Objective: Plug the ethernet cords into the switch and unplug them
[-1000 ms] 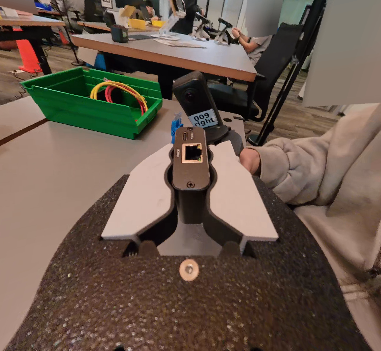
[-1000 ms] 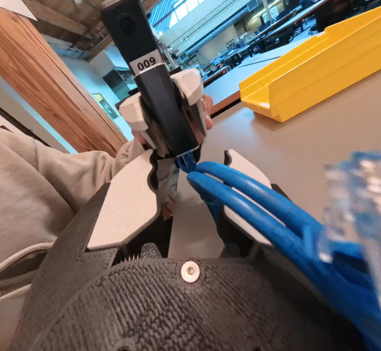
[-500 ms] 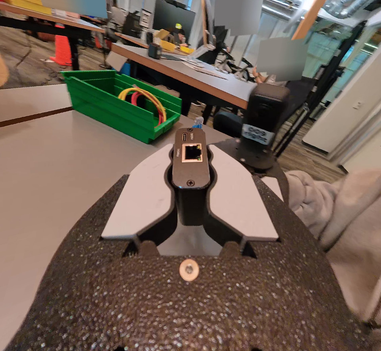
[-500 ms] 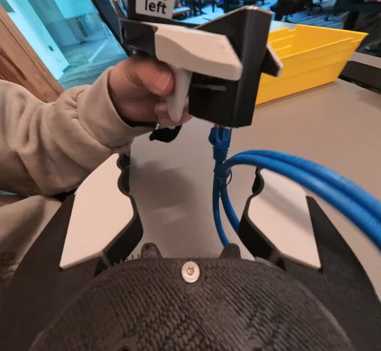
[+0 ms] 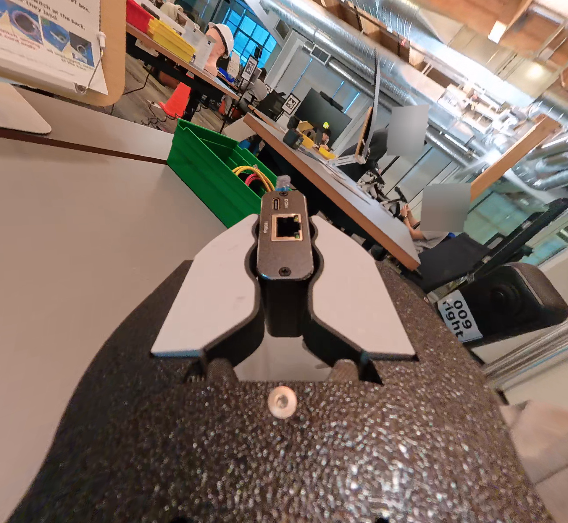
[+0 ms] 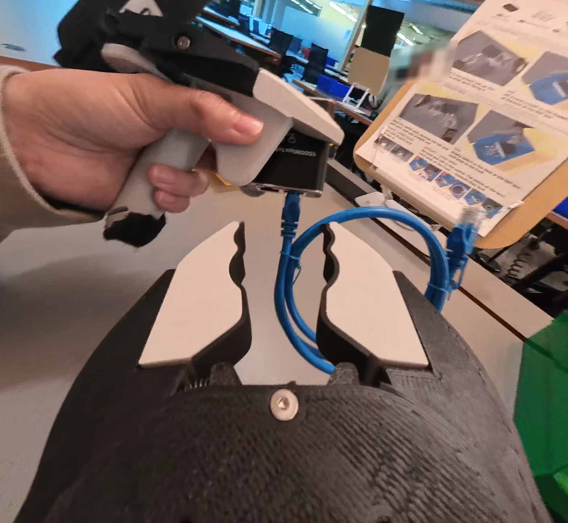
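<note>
Your left hand-held gripper point(image 5: 284, 241) has smooth matt grey plastic fingers point(image 5: 215, 287) on a rough, grainy black body. The switch point(image 5: 284, 239) looks like brushed dark metal. The blue cord point(image 6: 368, 219) is glossy rubber; the bench point(image 5: 76, 231) is smooth and matt.

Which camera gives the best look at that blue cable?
The right wrist view: the blue cable hangs looped from the switch, one plug inserted, the other plug dangling free. The left wrist view shows only a blue plug tip behind the switch held in the left claw.
</note>
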